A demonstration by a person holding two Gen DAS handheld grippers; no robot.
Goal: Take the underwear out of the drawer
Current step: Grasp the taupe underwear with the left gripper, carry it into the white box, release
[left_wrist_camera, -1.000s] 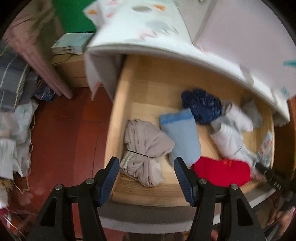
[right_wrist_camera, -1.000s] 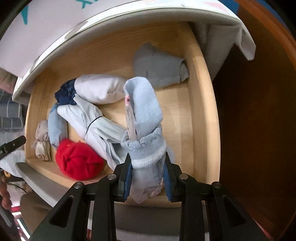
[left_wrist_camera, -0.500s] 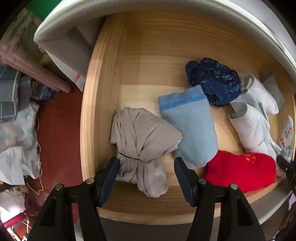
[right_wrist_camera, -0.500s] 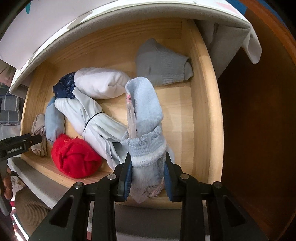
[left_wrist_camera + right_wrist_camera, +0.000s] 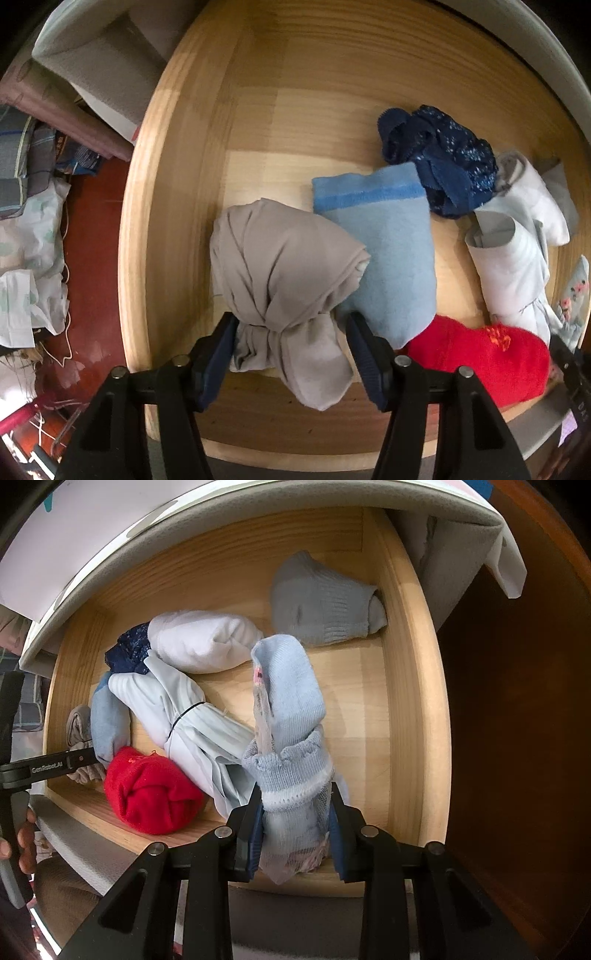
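Wooden drawer (image 5: 177, 206) lies open with rolled clothes inside. The left gripper (image 5: 291, 354) is closing its jaws around the knotted beige underwear (image 5: 284, 273) near the front edge, pads not yet pressing; next, clamp and lift. The right gripper (image 5: 295, 823) stays clamped on a pale blue bundle (image 5: 291, 738).

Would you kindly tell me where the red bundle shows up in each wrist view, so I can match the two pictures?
Left wrist: red bundle at lower right, by the drawer's front edge.
Right wrist: red bundle at lower left, by the same edge.
Shared landmark: the white roll tied with a dark band next to it.
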